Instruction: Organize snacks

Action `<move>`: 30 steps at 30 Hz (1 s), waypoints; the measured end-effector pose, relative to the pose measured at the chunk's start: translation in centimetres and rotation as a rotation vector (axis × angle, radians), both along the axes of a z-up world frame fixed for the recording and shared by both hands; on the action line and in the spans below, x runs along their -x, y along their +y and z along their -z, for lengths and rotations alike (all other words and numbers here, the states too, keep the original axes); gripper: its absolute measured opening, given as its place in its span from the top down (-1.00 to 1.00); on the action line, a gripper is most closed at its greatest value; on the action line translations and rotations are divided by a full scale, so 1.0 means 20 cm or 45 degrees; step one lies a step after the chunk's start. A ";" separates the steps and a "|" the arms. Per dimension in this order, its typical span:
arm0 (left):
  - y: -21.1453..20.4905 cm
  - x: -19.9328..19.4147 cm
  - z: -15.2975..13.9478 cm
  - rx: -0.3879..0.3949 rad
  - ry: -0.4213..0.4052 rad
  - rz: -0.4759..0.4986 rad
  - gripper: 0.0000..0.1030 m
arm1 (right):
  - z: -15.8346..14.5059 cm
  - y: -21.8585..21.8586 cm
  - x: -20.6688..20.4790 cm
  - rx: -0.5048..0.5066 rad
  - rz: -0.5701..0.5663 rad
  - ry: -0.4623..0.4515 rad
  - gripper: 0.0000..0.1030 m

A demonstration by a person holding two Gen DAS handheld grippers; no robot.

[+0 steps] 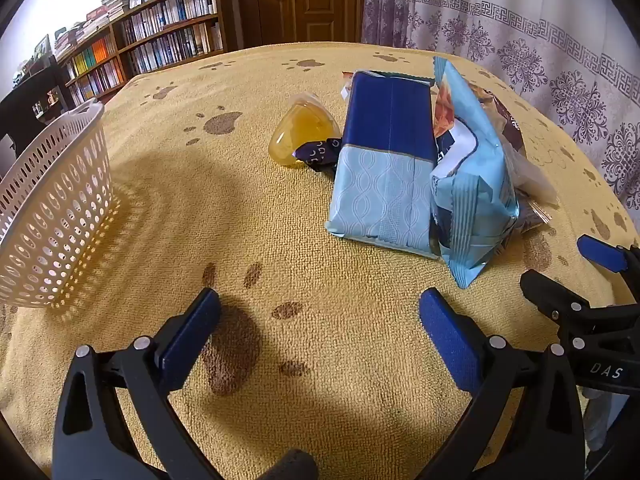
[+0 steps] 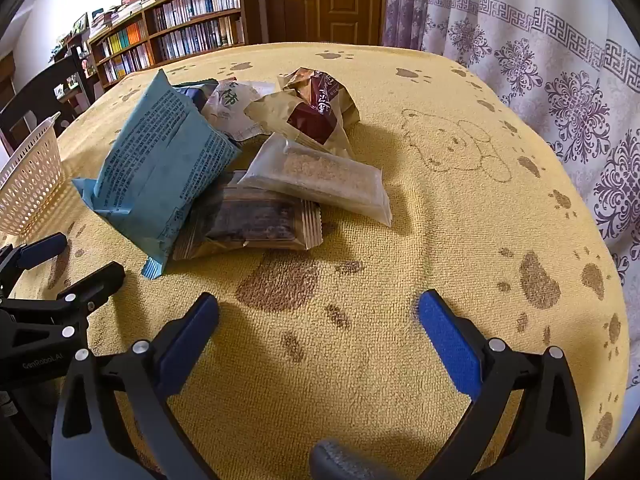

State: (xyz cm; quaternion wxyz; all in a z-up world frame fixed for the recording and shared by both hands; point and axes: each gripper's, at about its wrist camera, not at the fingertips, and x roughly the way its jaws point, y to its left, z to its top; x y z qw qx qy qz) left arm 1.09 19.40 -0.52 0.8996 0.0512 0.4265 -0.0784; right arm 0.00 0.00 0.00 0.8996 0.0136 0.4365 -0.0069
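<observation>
Both grippers, left gripper and right gripper, wide-jawed, empty. Snack pile heaped mid-bench, basket well apart. Risk: overlapping slippery wrappers, one pull dragging neighbours or toppling the leaning blue pack.

Ahead of me a yellow cloth printed with brown paw marks covers the table, sunlit, with shadows across it. Beyond its far edge, a wooden bookshelf packed with books runs along the left wall. A brown panelled door stands centre. White curtains with purple patterning hang right.
</observation>
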 end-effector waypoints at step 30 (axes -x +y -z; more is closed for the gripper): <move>0.00 0.00 -0.01 -0.014 0.001 -0.002 -0.96 | 0.00 -0.01 0.00 0.005 -0.066 0.020 -0.91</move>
